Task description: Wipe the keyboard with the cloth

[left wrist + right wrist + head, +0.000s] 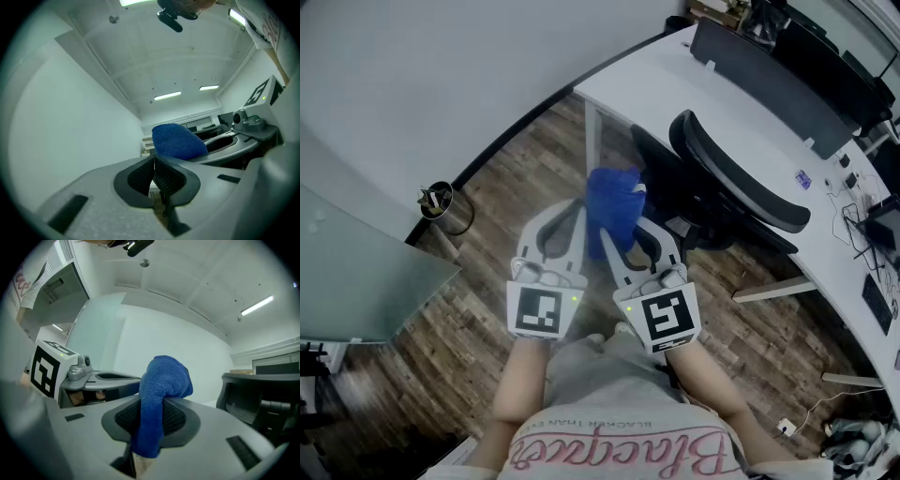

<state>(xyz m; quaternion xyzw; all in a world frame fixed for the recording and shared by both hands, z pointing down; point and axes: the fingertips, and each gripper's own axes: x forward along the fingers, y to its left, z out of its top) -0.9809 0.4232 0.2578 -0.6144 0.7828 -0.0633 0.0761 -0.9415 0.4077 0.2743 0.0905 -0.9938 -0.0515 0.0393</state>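
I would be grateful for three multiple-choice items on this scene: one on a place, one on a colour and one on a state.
1. Where is the cloth?
A) pinched in the right tongs
B) lying on the desk
C) lying on the floor

2. What colour is the cloth?
A) red
B) blue
C) yellow

3. How do the left tongs stand?
A) wide open
B) shut on the cloth
C) shut on nothing

Answers:
1 A: the right gripper view shows the cloth clamped between the pads, its bulk bunched above them.
2 B: it is blue in all three views.
3 C: the left gripper view shows the pads meeting with nothing between.
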